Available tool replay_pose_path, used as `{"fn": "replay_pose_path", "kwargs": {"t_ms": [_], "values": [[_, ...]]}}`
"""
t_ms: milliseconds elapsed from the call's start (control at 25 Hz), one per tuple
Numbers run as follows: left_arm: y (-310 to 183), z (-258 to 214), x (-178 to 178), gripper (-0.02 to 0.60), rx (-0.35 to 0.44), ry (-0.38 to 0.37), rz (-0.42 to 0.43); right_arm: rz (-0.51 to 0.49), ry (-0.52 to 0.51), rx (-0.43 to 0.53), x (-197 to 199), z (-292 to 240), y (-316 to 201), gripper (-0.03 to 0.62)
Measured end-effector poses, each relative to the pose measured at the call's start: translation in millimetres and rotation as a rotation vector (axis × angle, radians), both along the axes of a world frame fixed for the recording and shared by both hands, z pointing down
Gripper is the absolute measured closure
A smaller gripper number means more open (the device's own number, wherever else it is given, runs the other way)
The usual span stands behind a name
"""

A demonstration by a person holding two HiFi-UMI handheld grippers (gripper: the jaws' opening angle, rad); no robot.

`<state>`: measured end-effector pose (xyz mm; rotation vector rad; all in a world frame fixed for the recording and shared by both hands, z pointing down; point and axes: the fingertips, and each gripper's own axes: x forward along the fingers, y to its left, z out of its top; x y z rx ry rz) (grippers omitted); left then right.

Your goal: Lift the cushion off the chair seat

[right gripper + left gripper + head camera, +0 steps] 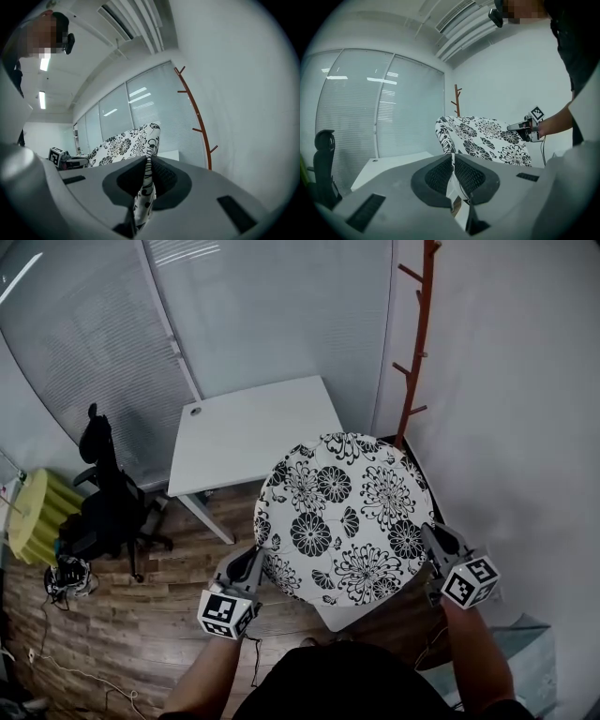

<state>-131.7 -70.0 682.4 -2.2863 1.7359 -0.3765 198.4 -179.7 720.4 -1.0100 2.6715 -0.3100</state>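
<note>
Black-and-white floral cushion (342,517), round, thin-edged fabric

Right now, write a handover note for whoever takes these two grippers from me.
Left gripper: jaws shut on the floral cushion's lower-left edge.
Right gripper: jaws shut on its right edge.
Cushion: held in the air between both grippers, near the white table.
Done: cushion gripped and apparently raised; the chair seat is hidden beneath it.
Left: confirm it is clear of the seat; hold both grips.
</note>
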Motion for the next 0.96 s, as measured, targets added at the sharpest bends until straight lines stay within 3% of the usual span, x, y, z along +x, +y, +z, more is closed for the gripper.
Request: {"fn": "replay_pose_path", "kwargs": {"t_ms": [960], "values": [[-6,-4,-7,0.561,0.012,-0.019,0.009,0.023,-0.005,0.007,3,5,-10,0.568]]}}
